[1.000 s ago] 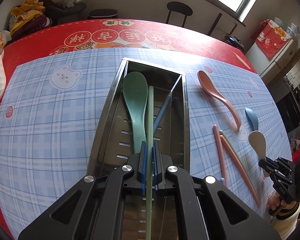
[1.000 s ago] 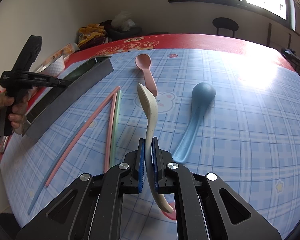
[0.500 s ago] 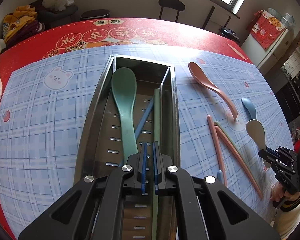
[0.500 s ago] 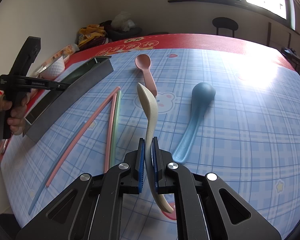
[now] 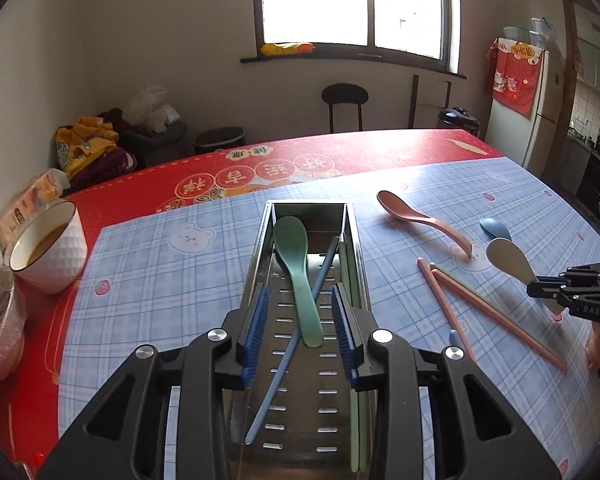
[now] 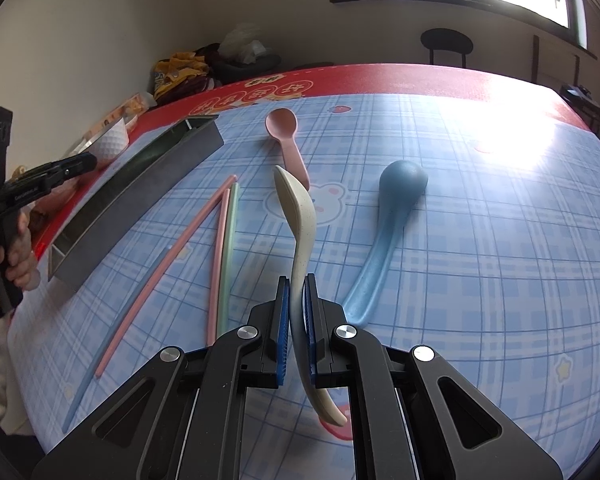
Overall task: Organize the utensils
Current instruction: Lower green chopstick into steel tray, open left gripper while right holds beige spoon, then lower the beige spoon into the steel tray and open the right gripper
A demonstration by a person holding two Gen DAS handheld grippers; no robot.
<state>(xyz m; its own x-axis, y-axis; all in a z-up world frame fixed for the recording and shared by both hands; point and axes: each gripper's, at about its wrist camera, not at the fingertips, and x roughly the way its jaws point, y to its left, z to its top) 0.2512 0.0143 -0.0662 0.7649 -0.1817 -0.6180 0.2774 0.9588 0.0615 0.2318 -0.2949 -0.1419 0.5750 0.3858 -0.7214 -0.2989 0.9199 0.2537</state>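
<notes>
Blue plaid matting covers the table. Nearest, the left gripper [image 5: 300,332] has just spread wide, leaving its green chopstick [image 5: 354,412] in the steel tray [image 5: 256,268]. The right gripper [image 6: 296,316] still clamps the cream spoon [image 6: 300,216]; pink chopsticks [image 6: 220,224] wait beyond.

white bowl [image 5: 50,254] on red tablecloth [image 5: 140,192] | black stool [image 5: 344,98] under window [image 5: 356,0] | fridge [image 5: 540,120] far right

4 spoons [image 5: 298,272], 6 chopsticks [image 6: 224,252], 1 metal tray [image 5: 350,240], 1 bowl [image 5: 50,254].
</notes>
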